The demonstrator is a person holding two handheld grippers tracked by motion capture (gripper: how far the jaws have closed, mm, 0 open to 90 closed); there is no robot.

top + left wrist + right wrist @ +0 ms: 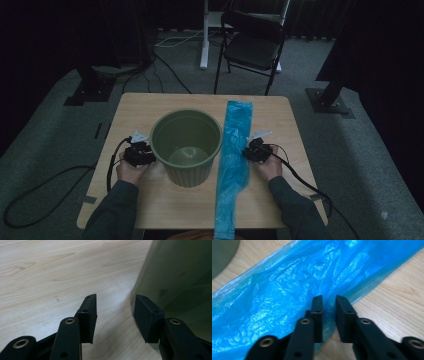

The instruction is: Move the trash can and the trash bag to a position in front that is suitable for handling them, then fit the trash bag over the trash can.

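Blue plastic bag [233, 155], flattened into a long strip, laid lengthwise on the wooden table [145, 205] from far edge to overhanging near edge, just right of the green bin [186, 145]. Left gripper [150, 156] against the bin's left wall, right gripper [247, 152] at the bag's right edge; bare tabletop outside both.

Left gripper view: left gripper [115, 312] released, jaws wide, one pad touching the bin [180, 275], bare wood between.

Right gripper view: crinkled, translucent bag [287, 287]; right gripper [329, 315] nearly closed over its edge, a narrow gap showing, grip on the film impossible to tell.
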